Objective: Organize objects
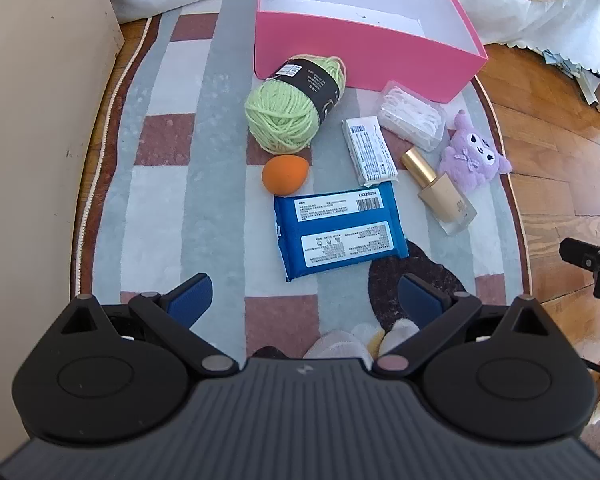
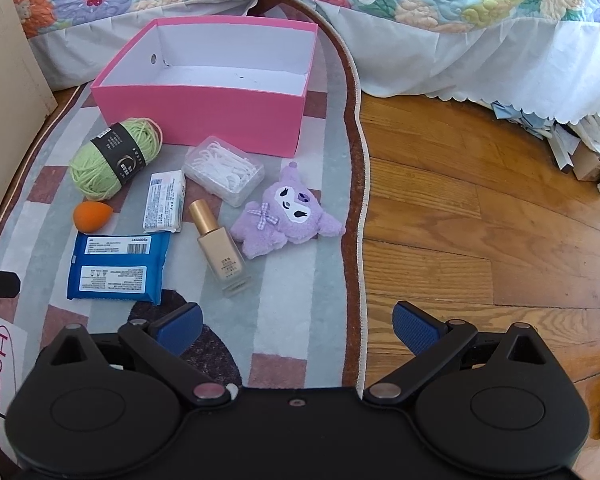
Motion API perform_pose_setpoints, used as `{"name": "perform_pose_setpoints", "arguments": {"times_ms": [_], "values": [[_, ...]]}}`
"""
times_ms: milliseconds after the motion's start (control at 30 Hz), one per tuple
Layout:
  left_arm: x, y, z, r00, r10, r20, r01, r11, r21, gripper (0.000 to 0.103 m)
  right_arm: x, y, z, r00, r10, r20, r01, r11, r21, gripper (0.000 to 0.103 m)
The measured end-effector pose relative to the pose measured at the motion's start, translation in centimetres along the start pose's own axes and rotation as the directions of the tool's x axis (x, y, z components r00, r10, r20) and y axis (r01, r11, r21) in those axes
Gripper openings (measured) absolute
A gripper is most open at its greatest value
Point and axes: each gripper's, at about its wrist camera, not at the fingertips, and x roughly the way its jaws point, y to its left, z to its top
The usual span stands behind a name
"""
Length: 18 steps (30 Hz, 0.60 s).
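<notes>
Both tools are hanging released above a checked rug (image 1: 180,200), holding nothing: the left tool (image 1: 304,300) and the right tool (image 2: 296,324). An open pink box (image 2: 204,116) is sitting at the rug's far end. In front of it are lying green yarn (image 1: 288,116), an orange sponge (image 1: 285,174), a blue wipes pack (image 1: 336,232), a gold-capped bottle (image 2: 220,248), a clear floss-pick box (image 2: 224,170) and a purple plush (image 2: 288,216).

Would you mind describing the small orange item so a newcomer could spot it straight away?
Start at the open pink box on the rug. In front of its left end lies the green yarn ball, and just below that, above the blue wipes pack, sits the makeup sponge. It alone is orange, smooth and egg-shaped.
</notes>
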Motion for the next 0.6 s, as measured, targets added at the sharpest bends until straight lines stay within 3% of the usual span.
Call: {"name": "perform_pose_setpoints", "arguments": {"times_ms": [600], "values": [[0.41, -0.44, -0.1, 1.0, -0.005, -0.024, 0.005, 1.0, 0.011, 0.101, 0.36, -0.49, -0.3, 1.0, -0.001, -0.006, 0.001, 1.0, 0.006, 0.102]]}}
